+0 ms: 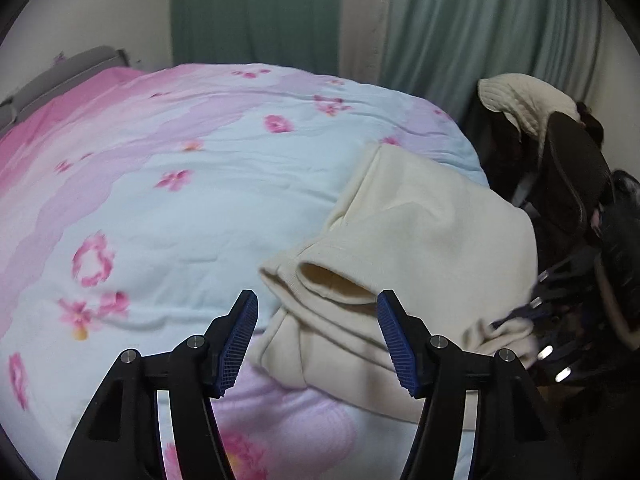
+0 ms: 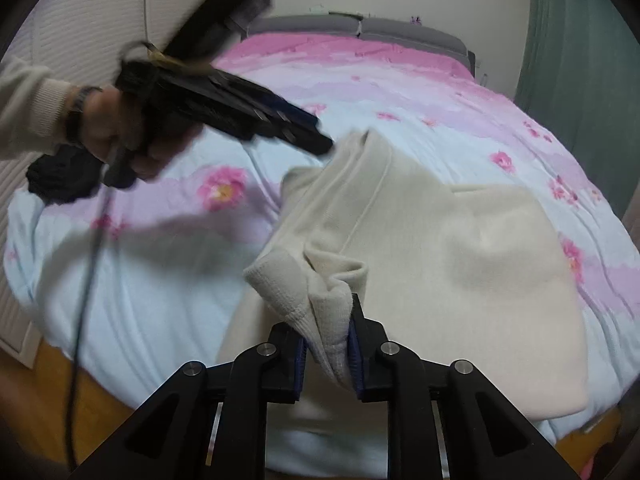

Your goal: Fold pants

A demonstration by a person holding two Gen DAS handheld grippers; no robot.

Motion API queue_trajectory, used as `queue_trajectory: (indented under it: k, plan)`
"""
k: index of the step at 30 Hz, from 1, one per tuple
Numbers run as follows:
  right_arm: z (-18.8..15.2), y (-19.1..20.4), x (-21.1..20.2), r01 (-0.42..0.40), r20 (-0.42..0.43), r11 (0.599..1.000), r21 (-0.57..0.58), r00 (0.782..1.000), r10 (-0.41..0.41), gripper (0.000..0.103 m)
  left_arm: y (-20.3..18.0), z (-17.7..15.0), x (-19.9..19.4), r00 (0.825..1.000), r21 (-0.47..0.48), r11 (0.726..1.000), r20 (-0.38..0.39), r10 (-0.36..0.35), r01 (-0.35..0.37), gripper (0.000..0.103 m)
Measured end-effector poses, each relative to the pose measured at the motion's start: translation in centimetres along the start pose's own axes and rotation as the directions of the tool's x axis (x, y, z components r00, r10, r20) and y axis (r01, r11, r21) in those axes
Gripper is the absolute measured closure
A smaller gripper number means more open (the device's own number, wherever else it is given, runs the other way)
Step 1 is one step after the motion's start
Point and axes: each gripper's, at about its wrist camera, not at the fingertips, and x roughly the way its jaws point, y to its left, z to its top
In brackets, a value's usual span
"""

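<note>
Cream pants (image 1: 420,216) lie partly folded on the floral bed cover, with a ribbed cuff opening facing my left gripper. My left gripper (image 1: 318,344) is open and empty, just in front of that cuff. In the right wrist view the pants (image 2: 460,260) spread across the bed. My right gripper (image 2: 328,354) is shut on a ribbed cuff (image 2: 320,320) and lifts it off the cover. The left gripper (image 2: 308,132) shows there too, blurred, hovering above the pants' far end. The right gripper (image 1: 520,320) shows at the right in the left wrist view, holding cloth.
The bed cover (image 1: 160,208) is pink and pale blue with flowers. A dark chair with a cream garment (image 1: 528,108) stands beside the bed. Green curtains (image 1: 480,20) hang behind. A grey headboard (image 2: 360,26) is at the far end. Wooden floor (image 2: 100,408) lies below the bed edge.
</note>
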Motion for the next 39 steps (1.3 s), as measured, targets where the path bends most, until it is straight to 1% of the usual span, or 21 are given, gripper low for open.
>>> queue_trajectory:
  k: [1,3,4,5,7,10,13,17,18,19,21,23,26,28,30,32,33,34,36,38,39]
  plan:
    - [-0.3,-0.1,1.0,-0.020,-0.032,1.000,-0.011,0.999,0.019,0.080,-0.2,-0.1,-0.4,1.000,-0.017,1.000,0.006,0.001,-0.001,0.042]
    - [0.1,0.4,2.3,-0.055,-0.050,0.998,-0.031,0.997,0.053,0.072,-0.9,0.0,-0.6,1.000,-0.035,0.999,0.013,-0.001,0.002,0.042]
    - [0.0,0.6,2.3,-0.079,-0.047,0.995,-0.060,0.996,0.076,0.060,-1.5,0.1,-0.6,1.000,-0.045,0.999,0.017,-0.007,0.007,0.042]
    - [0.0,0.9,2.2,-0.087,-0.043,0.993,-0.083,0.996,0.084,0.051,-2.0,0.4,-0.5,1.000,-0.053,0.999,0.019,-0.010,0.011,0.042]
    - [-0.1,1.5,1.5,-0.118,-0.041,0.986,-0.118,0.993,0.114,0.042,-3.2,1.0,0.1,0.999,-0.087,0.996,0.030,-0.027,0.030,0.042]
    - [-0.3,0.9,-0.7,-0.141,-0.016,0.986,-0.094,0.990,0.140,0.042,-4.4,1.5,1.0,0.999,-0.130,0.991,0.035,-0.026,0.031,0.042]
    - [-0.3,-1.0,-2.7,-0.126,-0.002,0.991,-0.044,0.992,0.126,0.042,-5.4,1.9,1.9,0.999,-0.169,0.986,0.035,0.018,-0.012,0.042]
    - [0.2,-5.8,-4.8,-0.052,0.022,0.998,0.045,0.998,0.051,0.042,-7.0,3.0,2.7,0.994,-0.203,0.975,0.052,0.101,-0.088,0.042]
    - [0.5,-7.5,-5.1,-0.022,0.028,0.997,0.069,0.999,0.021,0.042,-7.2,3.5,3.2,0.992,-0.203,0.975,0.058,0.108,-0.094,0.042]
    - [0.7,-8.9,-5.3,0.005,0.033,0.996,0.087,0.999,-0.008,0.042,-7.5,4.0,3.5,0.991,-0.206,0.974,0.067,0.113,-0.097,0.042]
    - [1.5,-11.5,-5.1,0.047,0.042,0.992,0.118,0.998,-0.052,0.042,-7.8,5.1,4.5,0.991,-0.234,0.969,0.082,0.101,-0.080,0.041]
    - [2.3,-14.0,-4.5,0.077,0.047,0.986,0.146,0.995,-0.085,0.042,-7.9,5.9,6.0,0.993,-0.260,0.964,0.078,0.087,-0.064,0.039]
    - [3.7,-17.3,-3.3,0.104,0.035,0.978,0.183,0.993,-0.112,0.042,-7.1,5.5,8.9,0.995,-0.324,0.943,0.030,0.096,-0.082,0.039]
    - [4.2,-18.8,-2.1,0.103,0.016,0.975,0.196,0.994,-0.108,0.042,-6.0,4.2,10.3,0.993,-0.367,0.923,-0.022,0.119,-0.119,0.040]
    - [3.9,-19.6,-1.2,0.104,-0.017,0.975,0.194,0.995,-0.103,0.042,-5.4,3.1,10.8,0.988,-0.389,0.908,-0.056,0.143,-0.153,0.040]
    - [3.0,-19.8,-0.2,0.092,-0.064,0.976,0.199,0.995,-0.081,0.042,-5.1,1.9,10.9,0.986,-0.397,0.903,-0.074,0.149,-0.166,0.041]
    - [2.5,-19.8,0.1,0.078,-0.075,0.975,0.207,0.995,-0.063,0.042,-5.4,1.6,10.9,0.984,-0.386,0.906,-0.082,0.156,-0.176,0.041]
    - [2.3,-19.7,0.0,0.069,-0.075,0.975,0.210,0.996,-0.054,0.042,-5.8,1.6,10.7,0.982,-0.372,0.909,-0.087,0.167,-0.188,0.040]
    - [2.2,-19.6,-0.2,0.062,-0.076,0.979,0.193,0.996,-0.048,0.041,-6.4,1.7,10.0,0.979,-0.367,0.907,-0.091,0.184,-0.205,0.040]
    - [2.3,-19.8,-0.3,0.041,-0.080,0.982,0.185,0.996,-0.026,0.037,-6.9,1.7,8.5,0.974,-0.390,0.892,-0.091,0.208,-0.227,0.038]
    - [2.3,-20.1,-0.3,0.030,-0.088,0.982,0.186,0.996,-0.014,0.037,-7.1,1.5,7.6,0.970,-0.411,0.879,-0.093,0.223,-0.241,0.035]
